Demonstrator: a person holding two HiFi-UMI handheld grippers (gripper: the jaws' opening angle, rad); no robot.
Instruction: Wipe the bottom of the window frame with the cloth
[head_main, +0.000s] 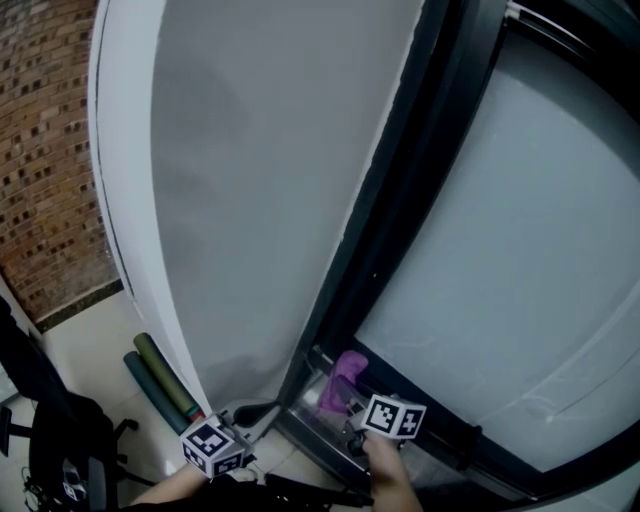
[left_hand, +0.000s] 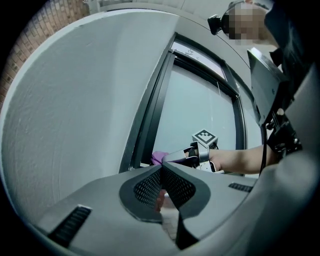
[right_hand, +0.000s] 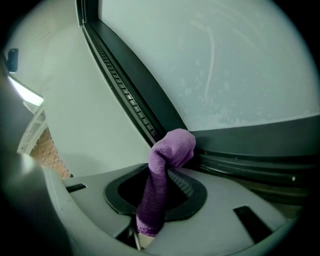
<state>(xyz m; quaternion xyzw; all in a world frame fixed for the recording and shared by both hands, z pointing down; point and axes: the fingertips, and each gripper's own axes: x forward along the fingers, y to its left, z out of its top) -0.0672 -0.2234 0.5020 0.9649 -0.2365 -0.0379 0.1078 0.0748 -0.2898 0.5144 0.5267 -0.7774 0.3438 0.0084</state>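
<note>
Looking down, the head view shows two grippers and one purple cloth (head_main: 345, 372). The right gripper (head_main: 350, 408) holds it at the bottom of the window frame (head_main: 465, 445), with the left gripper (head_main: 250, 412) near, beside two rolled mats (head_main: 160, 380) on the floor. In the left gripper view, its jaws are pressed together with nothing between them. In the right gripper view, the jaws are clamped on the cloth, whose bunched top lies against the frame's lower corner.

**A:** What does the cloth look like?
**B:** The cloth (right_hand: 167, 155) is purple, bunched into 1 narrow strip and pinched between the right gripper's (right_hand: 167, 172) 2 jaws. Its rounded end pokes past their tips.
**A:** And the window frame?
**B:** The window frame (right_hand: 240, 145) is dark, its bottom rail just ahead of those tips.
</note>
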